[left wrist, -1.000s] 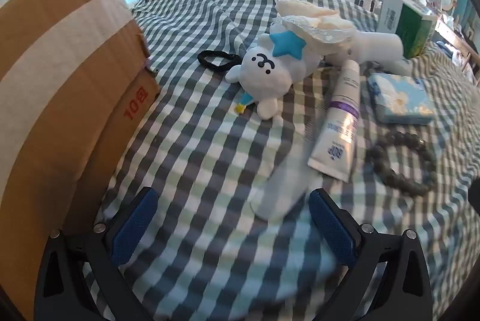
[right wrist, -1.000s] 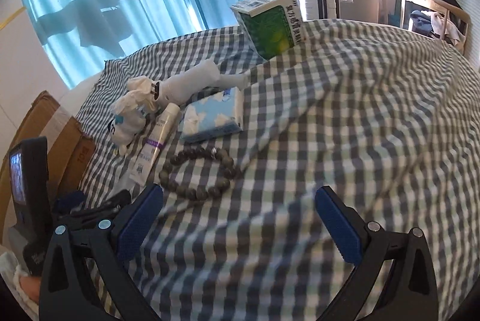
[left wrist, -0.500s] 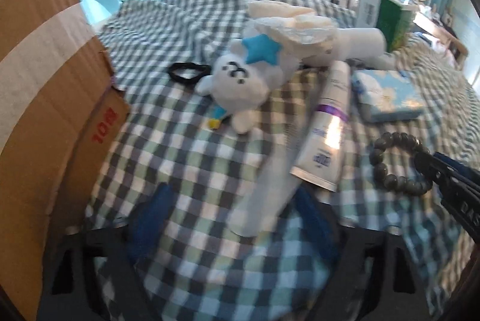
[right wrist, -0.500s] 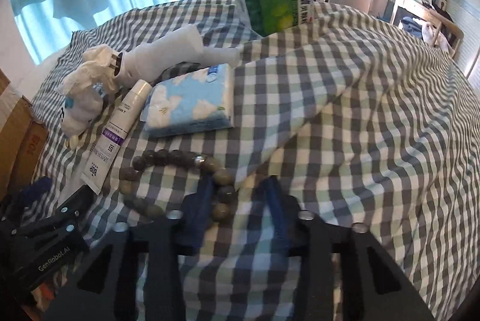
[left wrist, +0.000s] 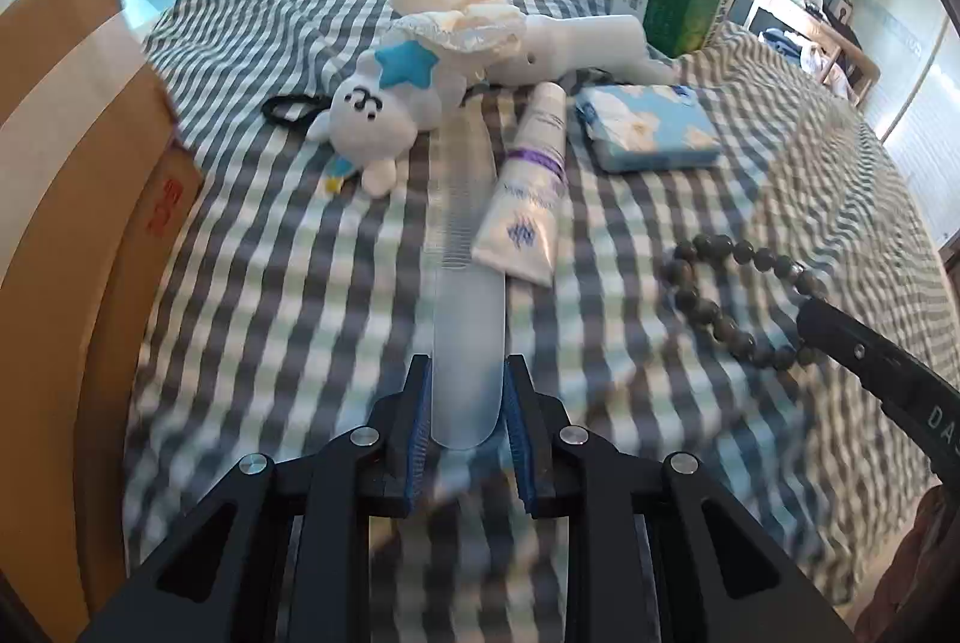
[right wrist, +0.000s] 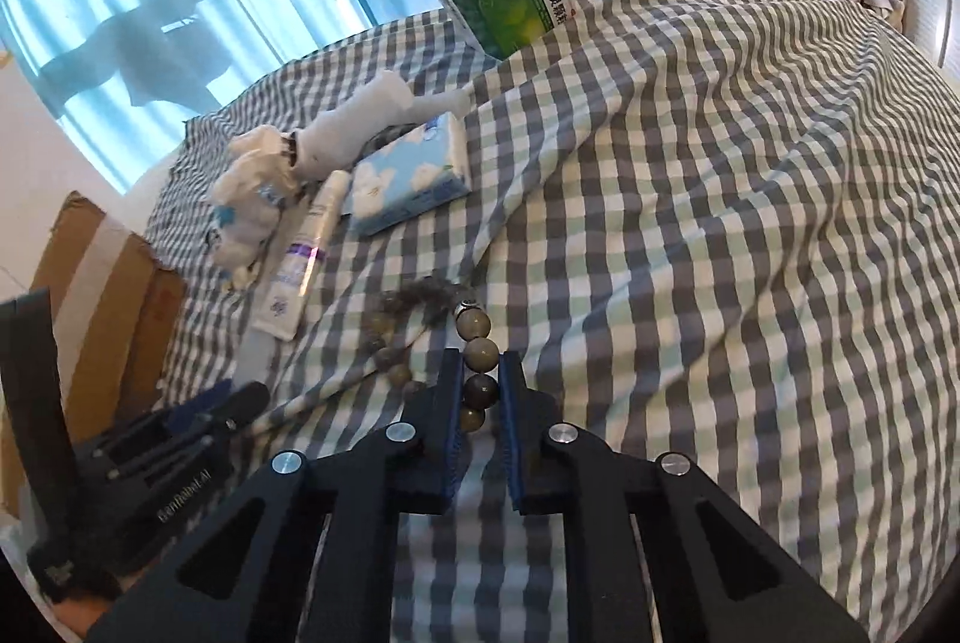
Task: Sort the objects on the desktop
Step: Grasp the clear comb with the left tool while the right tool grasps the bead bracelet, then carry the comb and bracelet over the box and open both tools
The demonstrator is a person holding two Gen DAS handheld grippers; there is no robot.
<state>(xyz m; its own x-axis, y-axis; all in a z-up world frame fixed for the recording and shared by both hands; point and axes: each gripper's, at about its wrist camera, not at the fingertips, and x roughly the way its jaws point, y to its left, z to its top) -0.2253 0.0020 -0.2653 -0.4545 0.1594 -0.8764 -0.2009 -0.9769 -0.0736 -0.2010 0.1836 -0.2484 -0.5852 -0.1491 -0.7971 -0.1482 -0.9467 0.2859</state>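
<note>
Both tongs have just closed beside the "99"-marked green box point(right wrist: 510, 6).

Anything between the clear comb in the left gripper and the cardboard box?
Nothing visible. The left gripper is shut on the handle of the clear comb, and only bare checked cloth lies between it and the cardboard box at the left edge. The box's opening is out of view.

We saw the cardboard box point(left wrist: 72, 199) cut off at the left edge of the frame. The checked cloth point(left wrist: 288, 343) near the bottom was blurred, and the tube point(left wrist: 528, 199) print was unreadable.
</note>
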